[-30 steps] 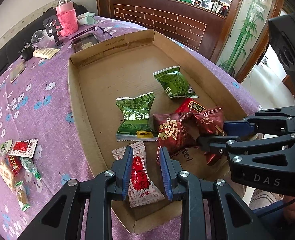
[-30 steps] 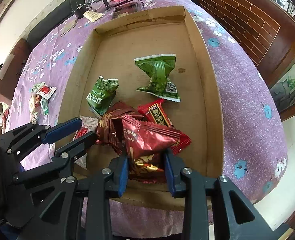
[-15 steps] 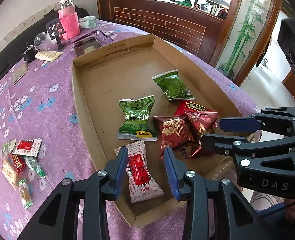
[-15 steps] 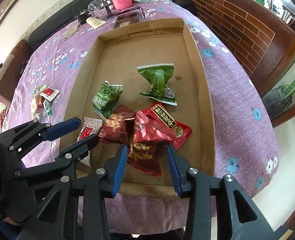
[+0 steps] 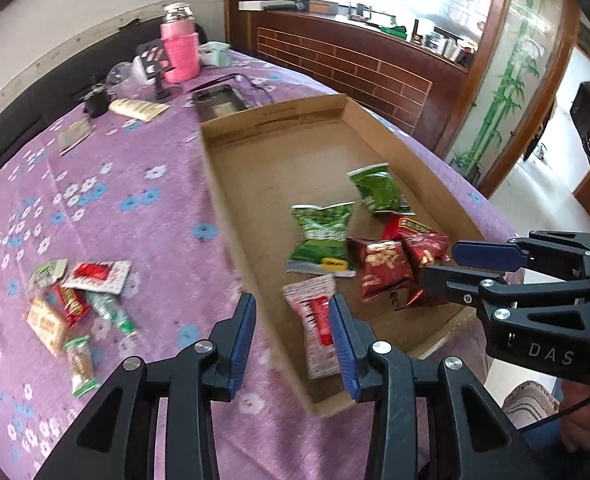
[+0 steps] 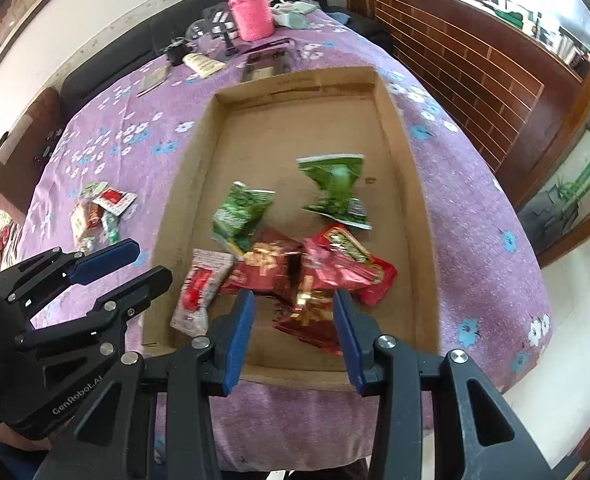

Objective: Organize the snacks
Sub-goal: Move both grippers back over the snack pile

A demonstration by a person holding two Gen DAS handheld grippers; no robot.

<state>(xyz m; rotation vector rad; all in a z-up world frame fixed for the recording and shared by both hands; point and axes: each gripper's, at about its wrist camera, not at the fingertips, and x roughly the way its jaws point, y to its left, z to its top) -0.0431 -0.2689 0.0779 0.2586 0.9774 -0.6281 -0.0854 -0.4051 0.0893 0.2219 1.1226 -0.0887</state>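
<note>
Left gripper [image 5: 291,332]: jaws apart, nothing clamped. They have just been opening. It hangs over the near left wall of the cardboard tray [image 5: 231,216]; the white-and-red sachet [image 5: 315,324] lies flat on the tray floor below, free of the blue pads.

Right gripper [image 6: 293,332]: jaws apart too, also just opened, nothing gripped. A crinkled dark-red foil pack [image 6: 311,316] lies on the tray floor under the gap, not pinched.

Tray is a shallow brown corrugated box, low walls, sitting on a purple floral cloth [image 5: 135,208]. Inside, near end: two glossy green pillow packs [image 6: 243,216] [image 6: 335,192] and a heap of shiny red foil packs [image 6: 347,260], touching each other. Image is motion-blurred.

More small packets [image 5: 71,304] lie in a loose pile on the cloth left of the tray, well apart from it. Pink knitted-sleeve flask [image 5: 179,48] stands at the far end.
</note>
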